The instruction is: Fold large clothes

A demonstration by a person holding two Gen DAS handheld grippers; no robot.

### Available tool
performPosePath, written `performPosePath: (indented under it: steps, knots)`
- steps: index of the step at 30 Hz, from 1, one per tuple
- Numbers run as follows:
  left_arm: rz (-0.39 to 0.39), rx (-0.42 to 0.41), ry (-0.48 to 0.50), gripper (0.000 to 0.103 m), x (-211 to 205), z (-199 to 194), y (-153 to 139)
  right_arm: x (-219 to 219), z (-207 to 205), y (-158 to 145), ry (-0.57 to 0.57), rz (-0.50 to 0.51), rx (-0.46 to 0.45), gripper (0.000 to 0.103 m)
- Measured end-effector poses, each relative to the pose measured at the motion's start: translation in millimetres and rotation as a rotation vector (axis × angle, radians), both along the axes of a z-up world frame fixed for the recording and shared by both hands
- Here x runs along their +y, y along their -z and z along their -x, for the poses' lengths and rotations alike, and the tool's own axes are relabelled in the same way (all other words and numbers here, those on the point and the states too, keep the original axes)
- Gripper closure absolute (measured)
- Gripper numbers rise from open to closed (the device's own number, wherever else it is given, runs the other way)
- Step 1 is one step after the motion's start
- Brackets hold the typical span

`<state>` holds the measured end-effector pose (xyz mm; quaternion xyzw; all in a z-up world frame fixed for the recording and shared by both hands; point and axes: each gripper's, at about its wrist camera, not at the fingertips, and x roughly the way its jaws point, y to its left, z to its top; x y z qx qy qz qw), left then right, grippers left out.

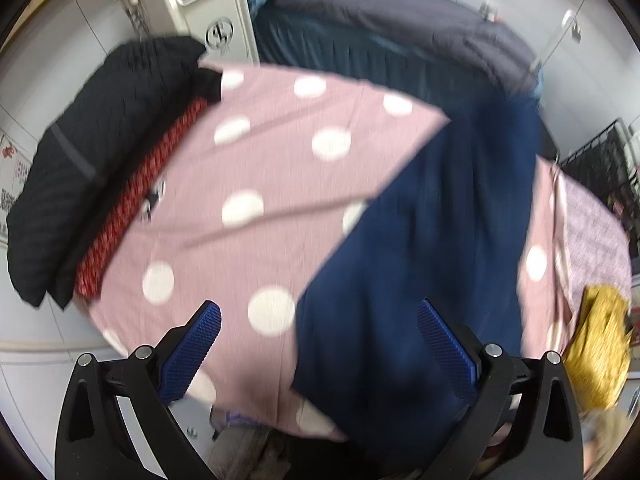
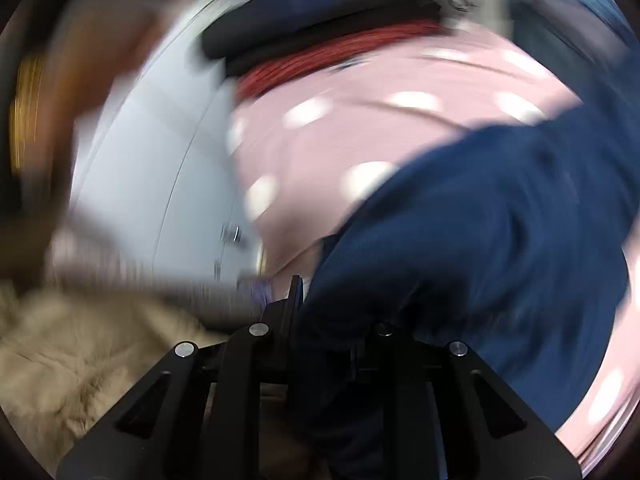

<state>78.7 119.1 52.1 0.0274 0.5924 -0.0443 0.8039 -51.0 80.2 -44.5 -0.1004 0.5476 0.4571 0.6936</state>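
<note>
A navy garment (image 1: pixel 420 240) lies stretched over a pink cover with white dots (image 1: pixel 260 160). My left gripper (image 1: pixel 320 308) hovers above the garment's near-left edge, open, with nothing between its blue pads (image 1: pixel 200 344). The right wrist view is heavily blurred. There the navy garment (image 2: pixel 480 220) bunches up right at my right gripper (image 2: pixel 316 300). Its jaws stand close together, the cloth is pinched between them and hides the right finger. The pink cover (image 2: pixel 320 140) spreads behind.
A folded black garment (image 1: pixel 100 140) and a red patterned one (image 1: pixel 132 200) lie at the cover's left edge. A yellow cloth (image 1: pixel 600 340) sits at the right. A white machine (image 1: pixel 200 0) and a grey-covered bed (image 1: pixel 400 20) stand behind. Beige fluffy fabric (image 2: pixel 80 360) lies low left.
</note>
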Motion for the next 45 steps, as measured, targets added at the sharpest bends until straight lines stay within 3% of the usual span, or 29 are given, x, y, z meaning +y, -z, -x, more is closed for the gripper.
performPosePath:
  steps: [3,4,5,6,8,10,13,16,22,27,32,34,37,39,41,45]
  knots:
    - [-0.032,-0.015,0.025,0.006,-5.9,-15.5,-10.8,26.1,10.9,6.3,-0.081,0.005,0.011,0.048]
    - [-0.048,-0.022,0.036,0.006,-8.3,-17.1,-12.7,27.8,8.9,8.6,-0.08,0.008,0.005,0.032]
    - [-0.064,-0.027,0.051,0.006,-11.9,-19.7,-13.6,27.6,9.6,7.9,-0.06,0.021,-0.026,0.022]
    - [-0.072,-0.026,0.061,0.006,-12.8,-21.3,-12.8,24.1,12.5,3.9,-0.03,0.025,-0.059,0.02]
    - [-0.077,-0.005,0.078,0.006,-17.2,-22.9,-7.9,9.8,12.0,-7.2,0.044,0.009,-0.094,0.019]
    - [-0.075,0.029,0.083,0.006,-20.4,-23.4,-1.0,-15.3,1.2,-17.1,0.144,-0.045,-0.073,0.019]
    - [-0.055,0.053,0.094,0.006,-22.4,-21.9,4.5,-64.4,-4.3,-29.9,0.311,-0.14,-0.064,0.017]
    - [-0.032,0.069,0.105,0.006,-29.2,-27.1,7.4,-115.8,-1.5,-32.9,0.502,-0.172,-0.085,0.013]
    - [0.023,0.093,0.146,0.006,-61.8,-54.1,10.7,-220.3,-1.0,-16.8,0.868,-0.291,0.049,0.013]
    - [0.039,0.066,0.233,0.006,-117.4,-86.5,6.4,-257.2,-4.5,-7.3,1.008,-0.289,0.075,0.013]
    - [-0.146,0.134,0.373,0.006,-179.6,-94.9,62.4,-277.9,-18.5,5.4,1.115,-0.274,0.098,0.013]
    - [-0.141,0.17,0.367,0.007,-176.2,-91.6,86.6,-280.7,-28.3,14.3,1.152,-0.271,0.107,0.013]
    - [-0.024,0.208,0.32,0.03,-142.4,-87.7,108.2,-295.2,-41.8,27.6,1.216,-0.255,0.136,0.013]
    - [0.066,0.247,0.269,0.057,-106.1,-88.9,116.3,-309.1,-51.3,44.1,1.266,-0.225,0.178,0.013]
    - [0.158,0.27,0.205,0.066,-73.3,-92.7,117.5,-325.2,-59.3,68.0,1.331,-0.197,0.239,0.013]
    - [0.181,0.247,0.116,0.071,-22.5,-95.3,111.3,-348.0,-70.0,134.7,1.465,-0.218,0.454,0.015]
